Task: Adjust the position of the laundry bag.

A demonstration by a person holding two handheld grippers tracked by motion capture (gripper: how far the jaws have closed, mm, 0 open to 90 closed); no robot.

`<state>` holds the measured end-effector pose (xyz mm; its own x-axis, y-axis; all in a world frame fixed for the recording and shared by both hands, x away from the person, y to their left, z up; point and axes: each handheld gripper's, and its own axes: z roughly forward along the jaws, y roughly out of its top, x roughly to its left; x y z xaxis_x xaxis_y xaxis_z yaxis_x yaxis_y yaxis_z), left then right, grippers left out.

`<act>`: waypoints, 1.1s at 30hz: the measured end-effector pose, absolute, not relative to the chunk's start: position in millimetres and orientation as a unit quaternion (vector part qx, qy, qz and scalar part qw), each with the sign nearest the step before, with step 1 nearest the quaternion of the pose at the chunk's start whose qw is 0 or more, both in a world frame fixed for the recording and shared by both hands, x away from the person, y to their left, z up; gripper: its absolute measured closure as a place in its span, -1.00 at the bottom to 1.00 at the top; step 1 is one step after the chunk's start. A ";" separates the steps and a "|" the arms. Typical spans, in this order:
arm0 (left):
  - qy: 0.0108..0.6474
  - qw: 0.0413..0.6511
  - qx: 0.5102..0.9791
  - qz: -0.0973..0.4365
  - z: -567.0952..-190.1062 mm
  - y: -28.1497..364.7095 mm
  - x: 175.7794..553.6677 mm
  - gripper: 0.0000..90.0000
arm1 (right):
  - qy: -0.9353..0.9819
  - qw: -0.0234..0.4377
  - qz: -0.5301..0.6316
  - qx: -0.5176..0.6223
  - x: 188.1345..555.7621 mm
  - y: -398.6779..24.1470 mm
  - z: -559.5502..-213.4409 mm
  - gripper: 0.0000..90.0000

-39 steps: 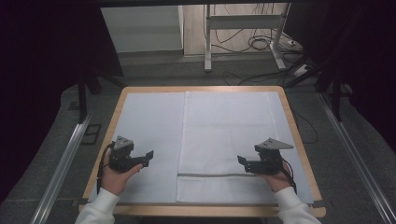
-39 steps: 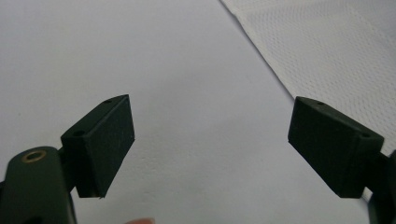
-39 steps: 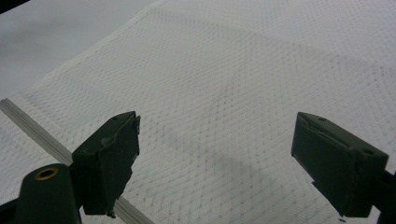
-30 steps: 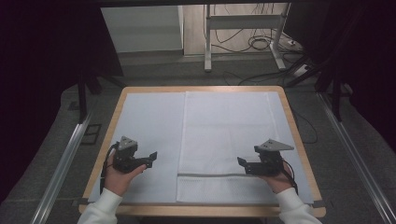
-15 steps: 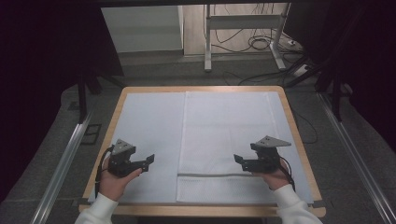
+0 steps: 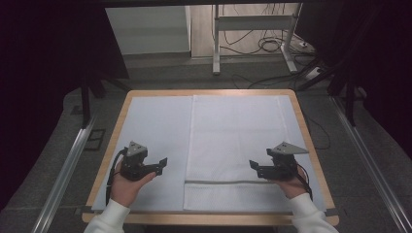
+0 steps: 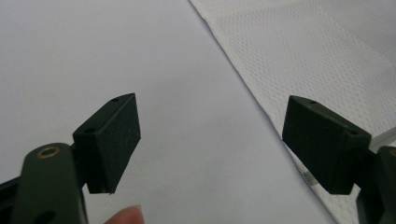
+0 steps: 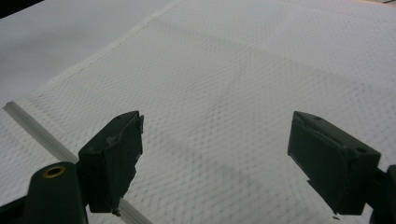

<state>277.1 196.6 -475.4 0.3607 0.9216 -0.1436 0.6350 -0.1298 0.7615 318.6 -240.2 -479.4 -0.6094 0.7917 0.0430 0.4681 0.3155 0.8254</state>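
a white towel (image 6: 236, 150) lies flat on the right-hand part of the table (image 6: 311, 145), its long axis running from the near edge toward the far edge, on a pale smooth cover sheet (image 6: 155, 131) that spans the tabletop. the right gripper (image 6: 254, 168) sits over the towel's near right portion, pointing leftward across the cloth, and is the nearer of the two to it; in the right gripper view its jaws stand wide apart with nothing between them, and the weave passes directly beneath. the left gripper (image 6: 163, 163) rests over the bare sheet just left of the towel's long left edge, pointing rightward toward that edge; in the left gripper view its jaws are likewise spread wide and empty, and the towel edge (image 7: 243, 84) runs diagonally between them, closer to the right-hand jaw. judgement: the coming move turns on each gripper reaching the towel's near corners, the left one having to cross a short gap of sheet first. material: the towel shows a fine waffle or honeycomb texture (image 8: 243, 93), matt and thin, with a flat woven band (image 6: 228, 182) crossing it near the near end; the band also appears as a smooth stripe (image 8: 42, 133) in the right gripper view. the sheet is plain and featureless. the table rim is light wood.
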 end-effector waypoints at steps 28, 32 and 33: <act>0.533 0.384 0.749 0.080 -482.5 150.6 292.3 -0.51 | 0.786 0.214 0.416 0.405 318.7 -245.3 -475.3 -0.60; 0.538 0.383 0.747 0.075 -484.7 144.9 295.5 -0.52 | 0.784 0.216 0.415 0.408 318.5 -246.8 -476.1 -0.60; 0.538 0.382 0.747 0.074 -484.3 142.8 297.0 -0.52 | 0.782 0.215 0.416 0.412 318.7 -247.4 -475.8 -0.60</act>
